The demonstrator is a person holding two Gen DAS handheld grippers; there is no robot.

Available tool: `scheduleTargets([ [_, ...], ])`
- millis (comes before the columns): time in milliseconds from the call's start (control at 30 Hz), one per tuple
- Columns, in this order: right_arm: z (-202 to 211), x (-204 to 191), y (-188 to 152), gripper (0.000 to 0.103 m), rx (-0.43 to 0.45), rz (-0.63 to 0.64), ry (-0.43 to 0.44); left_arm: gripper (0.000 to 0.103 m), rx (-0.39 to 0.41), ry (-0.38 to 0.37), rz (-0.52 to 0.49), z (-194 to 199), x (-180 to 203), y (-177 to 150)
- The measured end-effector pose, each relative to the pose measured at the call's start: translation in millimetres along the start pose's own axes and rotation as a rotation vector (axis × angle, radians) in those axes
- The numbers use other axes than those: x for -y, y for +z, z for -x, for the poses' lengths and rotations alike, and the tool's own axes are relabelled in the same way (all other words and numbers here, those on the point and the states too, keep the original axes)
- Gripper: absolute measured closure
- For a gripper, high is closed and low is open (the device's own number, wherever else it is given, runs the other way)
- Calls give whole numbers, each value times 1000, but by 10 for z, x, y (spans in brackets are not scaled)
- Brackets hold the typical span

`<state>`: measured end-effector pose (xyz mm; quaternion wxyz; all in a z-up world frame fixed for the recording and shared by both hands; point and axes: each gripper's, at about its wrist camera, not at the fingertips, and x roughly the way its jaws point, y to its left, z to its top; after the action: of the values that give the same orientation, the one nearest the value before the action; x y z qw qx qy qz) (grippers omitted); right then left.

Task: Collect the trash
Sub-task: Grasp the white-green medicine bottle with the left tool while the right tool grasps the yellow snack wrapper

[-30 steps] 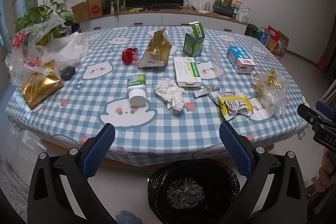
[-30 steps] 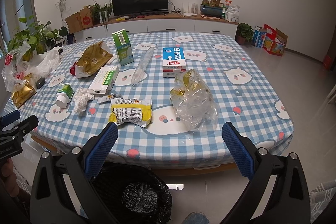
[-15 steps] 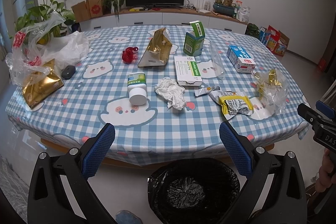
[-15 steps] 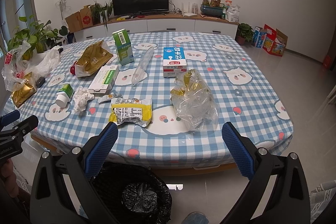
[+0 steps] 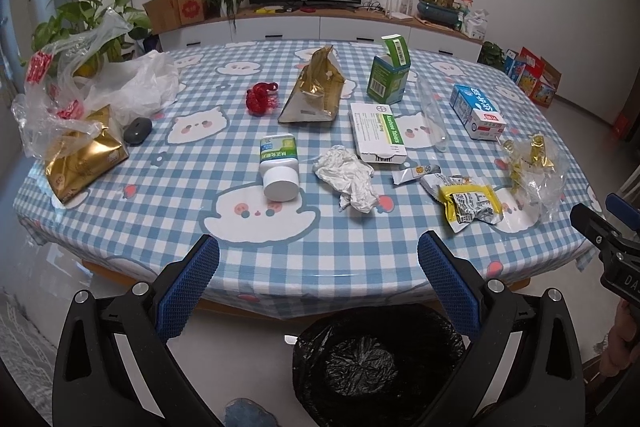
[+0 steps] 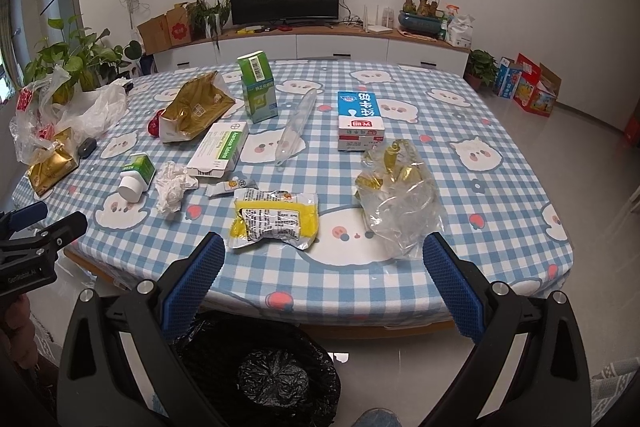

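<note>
Nothing has shifted since a second ago — both the left gripper (image 5: 318, 259) and right gripper (image 6: 324, 257) hover with fingers spread, empty. Collecting hasn't begun: the yellow crumpled snack wrapper (image 6: 276, 221), white crumpled tissue (image 5: 350, 179) and other litter lie on the blue-checked desk (image 5: 160, 195), beside the black-lined bin (image 5: 376, 363).

Both wrist views face the table (image 5: 320, 259) from its near edge; side by side.
</note>
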<state>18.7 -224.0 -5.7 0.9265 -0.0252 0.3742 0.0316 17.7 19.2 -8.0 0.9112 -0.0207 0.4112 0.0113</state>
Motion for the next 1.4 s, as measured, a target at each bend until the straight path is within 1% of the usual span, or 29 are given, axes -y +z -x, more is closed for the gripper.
scheduleTargets([
  [233,-265,-290,65,8,-29,50,17,6,-34,27,34,-333,-252,150],
  [400,-521,-464,108,8,-59,77,28,6,-66,43,63,-646,-407,269],
  [500,-715,-532,108,8,-87,85,32,6,-81,56,63,-807,-449,360],
  [633,-978,-595,99,8,-127,85,37,7,-99,54,67,-979,-480,480],
  [733,-1113,-655,118,8,-137,99,33,8,-107,64,67,-1131,-498,590],
  [833,-1245,-678,147,8,-152,101,31,10,-121,64,80,-1292,-540,687],
  [967,-1393,-647,199,9,-167,82,31,12,-145,65,85,-1447,-556,729],
  [1167,-1605,-564,200,14,-209,40,42,17,-168,76,101,-1637,-591,742],
  [1267,-1666,-549,178,18,-223,28,48,20,-184,78,105,-1701,-601,722],
  [1333,-1680,-543,166,19,-221,27,45,24,-192,80,104,-1741,-605,710],
  [1400,-1681,-540,165,21,-217,26,42,26,-198,80,107,-1767,-614,704],
])
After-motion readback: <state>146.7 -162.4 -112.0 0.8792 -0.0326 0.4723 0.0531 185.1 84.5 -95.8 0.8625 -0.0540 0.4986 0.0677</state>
